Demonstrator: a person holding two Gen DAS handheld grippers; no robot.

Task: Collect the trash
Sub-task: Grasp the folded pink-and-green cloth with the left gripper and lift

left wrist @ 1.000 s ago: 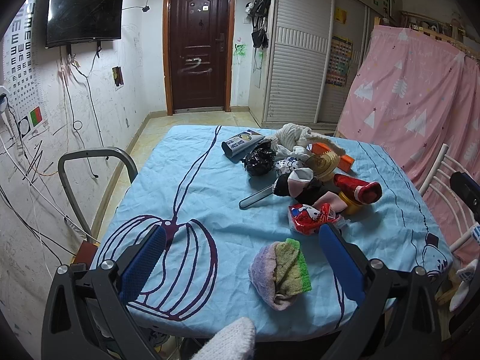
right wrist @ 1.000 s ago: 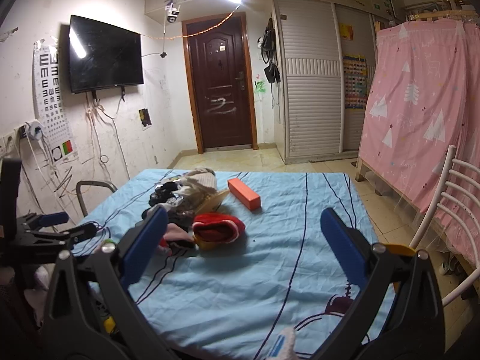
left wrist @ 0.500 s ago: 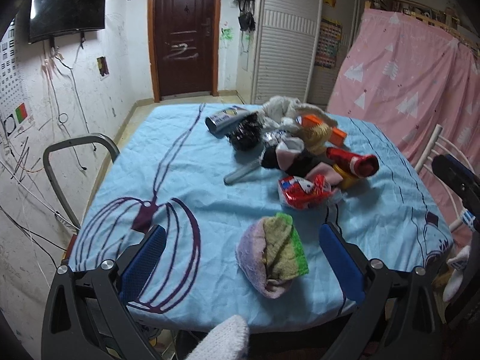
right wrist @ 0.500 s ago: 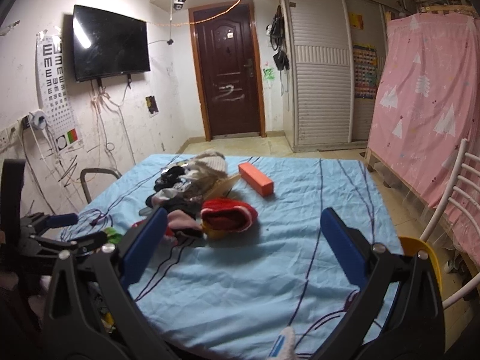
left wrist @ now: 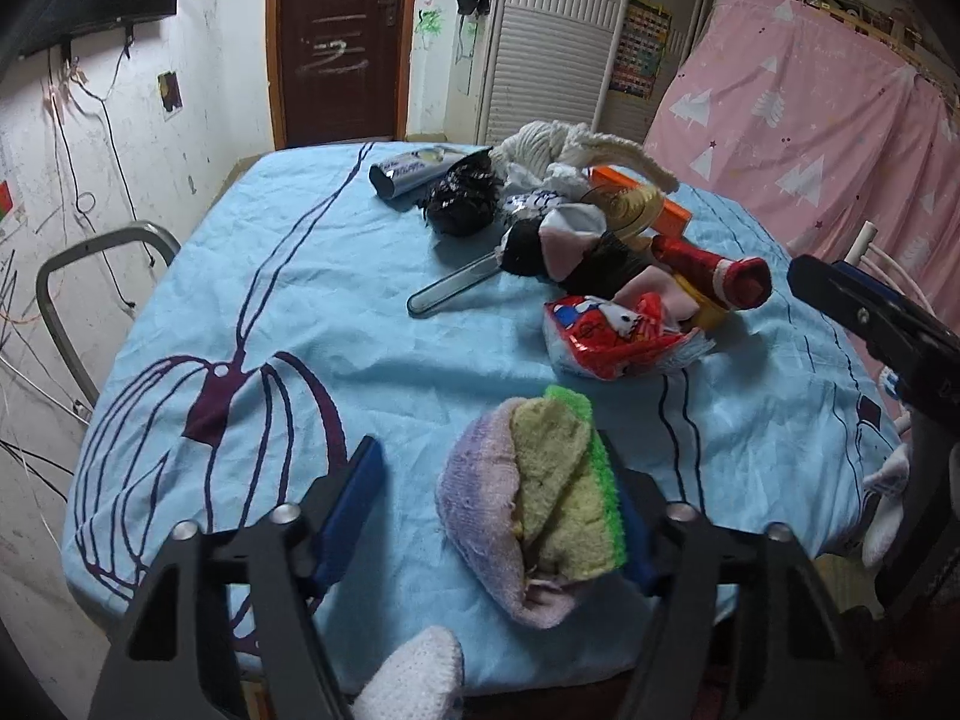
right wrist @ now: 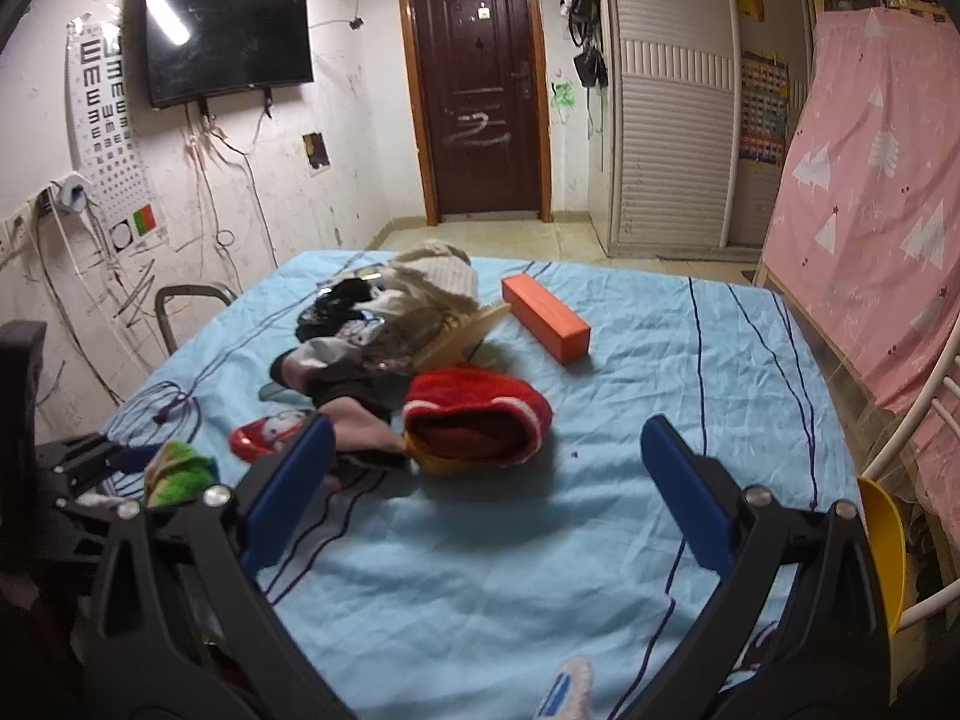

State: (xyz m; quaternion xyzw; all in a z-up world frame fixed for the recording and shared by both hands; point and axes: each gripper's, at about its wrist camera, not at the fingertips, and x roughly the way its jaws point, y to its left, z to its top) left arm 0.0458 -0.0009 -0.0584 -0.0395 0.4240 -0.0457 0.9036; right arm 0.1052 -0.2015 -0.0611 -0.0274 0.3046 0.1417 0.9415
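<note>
Left wrist view: the left gripper hangs low over the near edge of a bench covered with a light blue cloth bearing dark purple line drawings. Its jaws have just been closing and now stand about half open, with a folded bundle of fuzzy cloths in lilac, yellow and bright green lying between them. The right blue pad sits against the bundle's green edge, though whether it presses cannot be told; the left blue pad stands clear of it, with bare cloth between. Farther back on the bench lies a heap of litter and clothing: a crumpled red and white snack wrapper with a cartoon face, a red plush sock with a white cuff, a clear plastic tube, a black crinkled plastic bag, a silver rolled packet, a cream knitted garment and a long orange box. A grey metal chair frame stands by the bench's left side, and a pink curtain with white trees hangs on the right. Right wrist view: the right gripper hovers above the bench with its jaws wide apart and nothing between them; the red sock lies just beyond its left blue pad, and the orange box sits alone farther back. A dark television hangs on the white wall, and a brown door stands shut.
</note>
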